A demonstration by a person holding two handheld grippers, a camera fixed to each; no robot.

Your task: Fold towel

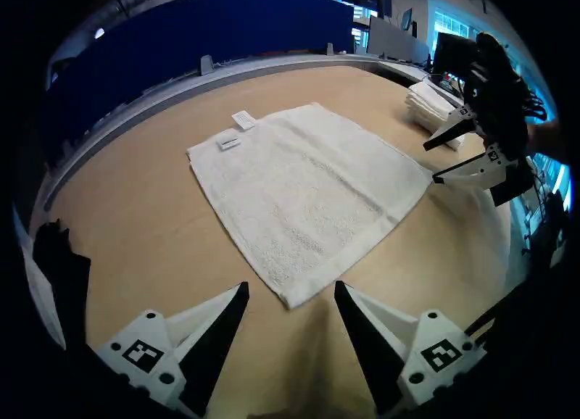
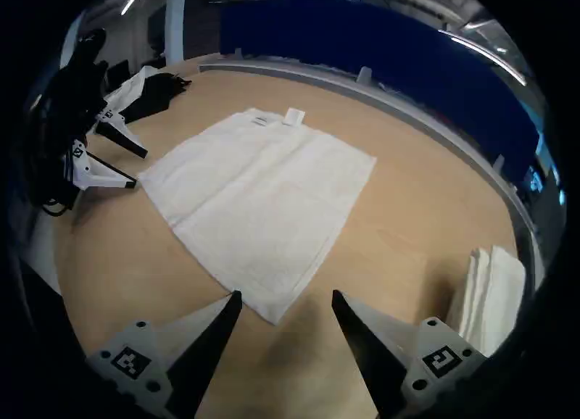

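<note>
A white towel (image 1: 304, 194) lies spread flat on the wooden table (image 1: 145, 223), with a small label (image 1: 244, 119) at its far edge. My left gripper (image 1: 290, 292) is open, and the towel's near corner sits just between its fingertips. In the same view my right gripper (image 1: 431, 163) hangs open at the towel's right corner. In the right gripper view the towel (image 2: 261, 201) stretches ahead of my open right gripper (image 2: 285, 294), its near corner between the tips. The left gripper (image 2: 139, 169) shows open at the towel's left corner.
A stack of folded white towels (image 2: 489, 296) sits on the table near my right gripper, also seen as the stack (image 1: 431, 107). A blue partition (image 1: 196, 35) runs along the table's far edge. Dark gear (image 2: 156, 89) lies at the far left corner.
</note>
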